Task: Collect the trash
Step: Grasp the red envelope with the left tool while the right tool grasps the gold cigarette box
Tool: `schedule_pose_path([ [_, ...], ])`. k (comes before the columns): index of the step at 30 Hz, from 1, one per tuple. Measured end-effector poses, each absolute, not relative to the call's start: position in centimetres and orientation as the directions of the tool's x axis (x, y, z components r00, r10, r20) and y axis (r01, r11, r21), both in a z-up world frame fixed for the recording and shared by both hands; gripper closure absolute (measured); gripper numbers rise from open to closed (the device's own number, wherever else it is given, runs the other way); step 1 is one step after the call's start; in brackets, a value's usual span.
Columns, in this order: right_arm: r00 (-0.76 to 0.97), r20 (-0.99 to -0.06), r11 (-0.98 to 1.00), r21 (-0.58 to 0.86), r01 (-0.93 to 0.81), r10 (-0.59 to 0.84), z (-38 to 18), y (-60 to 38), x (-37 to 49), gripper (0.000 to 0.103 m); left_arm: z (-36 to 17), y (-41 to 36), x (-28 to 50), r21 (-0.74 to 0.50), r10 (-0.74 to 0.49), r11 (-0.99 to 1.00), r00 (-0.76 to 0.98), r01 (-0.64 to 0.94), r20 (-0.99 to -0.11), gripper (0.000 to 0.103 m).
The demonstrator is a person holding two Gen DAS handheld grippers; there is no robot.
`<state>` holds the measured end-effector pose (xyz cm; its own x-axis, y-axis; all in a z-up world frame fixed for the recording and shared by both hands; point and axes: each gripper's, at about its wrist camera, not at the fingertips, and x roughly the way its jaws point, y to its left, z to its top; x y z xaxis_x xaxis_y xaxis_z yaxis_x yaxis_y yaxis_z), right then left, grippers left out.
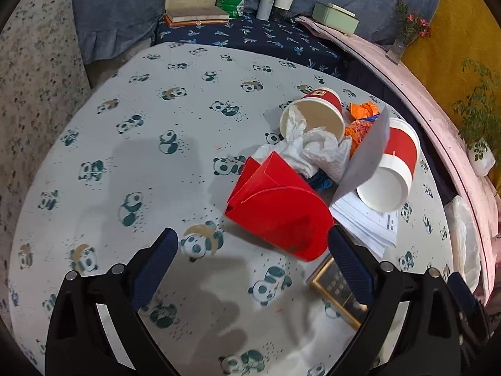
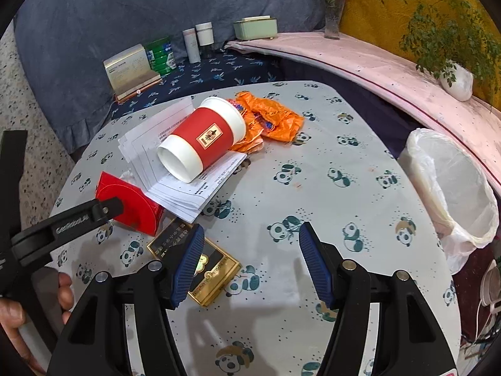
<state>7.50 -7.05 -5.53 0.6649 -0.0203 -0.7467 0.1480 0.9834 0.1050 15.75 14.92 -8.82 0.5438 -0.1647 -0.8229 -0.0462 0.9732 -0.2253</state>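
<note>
Left wrist view shows 2 paper cups (image 1: 313, 114), tissue (image 1: 316, 150) spilling from 1; right wrist view shows 1 cup, plus the lined bin (image 2: 451, 185) beside the table. Left gripper (image 1: 252, 244) open, right gripper (image 2: 249, 244) open, both empty. Red box (image 1: 275, 210) partly hidden.

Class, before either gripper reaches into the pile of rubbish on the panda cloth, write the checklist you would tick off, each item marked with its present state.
1. Left gripper open, nothing between its jaws: ok.
2. Right gripper open and empty: ok.
3. Lined bin open, beside the table: ok.
4. Red folded card unobstructed, nearest the left gripper: ok.
5. Cup on the papers empty of liquid: cannot tell.
6. Tissue-stuffed cup stable: not ok, lying on its side.
</note>
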Motion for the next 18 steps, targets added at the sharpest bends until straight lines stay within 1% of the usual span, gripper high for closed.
schedule_pose_path([
  [3,0.655,-0.756,0.984,0.113,0.134,-0.002,-6.1,-6.8,8.1,0.042,-9.5,14.9,16.6,-0.243,-0.183,0.969,0.541,-0.042,-0.821,0.013],
  [4,0.650,-0.760,0.985,0.116,0.127,0.005,-6.4,-6.7,8.3,0.042,-9.7,14.8,16.8,-0.248,-0.189,0.968,0.543,-0.037,-0.818,0.018],
  [5,0.646,-0.763,0.986,0.119,0.118,0.015,-6.7,-6.6,8.5,0.041,-9.8,14.7,17.0,-0.254,-0.202,0.967,0.538,-0.023,-0.818,0.027],
  [6,0.644,-0.765,0.986,0.123,0.109,0.024,-6.9,-6.5,8.6,0.040,-10.0,14.5,17.2,-0.261,-0.220,0.965,0.527,-0.004,-0.821,0.031],
  [8,0.638,-0.769,0.988,0.128,0.090,0.042,-7.5,-6.2,8.8,0.037,-10.3,14.2,17.4,-0.268,-0.240,0.963,0.510,0.019,-0.826,0.047],
  [9,0.633,-0.772,0.988,0.133,0.077,0.055,-7.8,-6.1,8.9,0.037,-10.4,14.1,17.3,-0.267,-0.244,0.963,0.508,0.030,-0.826,0.052],
  [11,0.622,-0.779,0.987,0.150,0.054,0.085,-8.5,-5.8,9.1,0.037,-10.3,14.1,17.2,-0.261,-0.247,0.964,0.508,0.044,-0.825,0.074],
  [12,0.615,-0.782,0.986,0.160,0.042,0.101,-8.8,-5.7,9.3,0.037,-10.3,14.0,17.0,-0.258,-0.246,0.965,0.507,0.048,-0.826,0.077],
  [15,0.592,-0.796,0.986,0.166,0.013,0.126,-9.7,-4.9,9.8,0.036,-9.8,14.4,16.4,-0.263,-0.249,0.964,0.515,0.048,-0.820,0.081],
  [17,0.581,-0.801,0.986,0.165,-0.013,0.142,-10.2,-4.3,9.9,0.029,-9.3,14.7,15.8,-0.259,-0.245,0.965,0.524,0.048,-0.816,0.083],
  [18,0.576,-0.804,0.987,0.160,-0.028,0.146,-10.4,-3.9,10.1,0.028,-9.1,14.8,15.5,-0.252,-0.239,0.967,0.526,0.048,-0.816,0.083],
])
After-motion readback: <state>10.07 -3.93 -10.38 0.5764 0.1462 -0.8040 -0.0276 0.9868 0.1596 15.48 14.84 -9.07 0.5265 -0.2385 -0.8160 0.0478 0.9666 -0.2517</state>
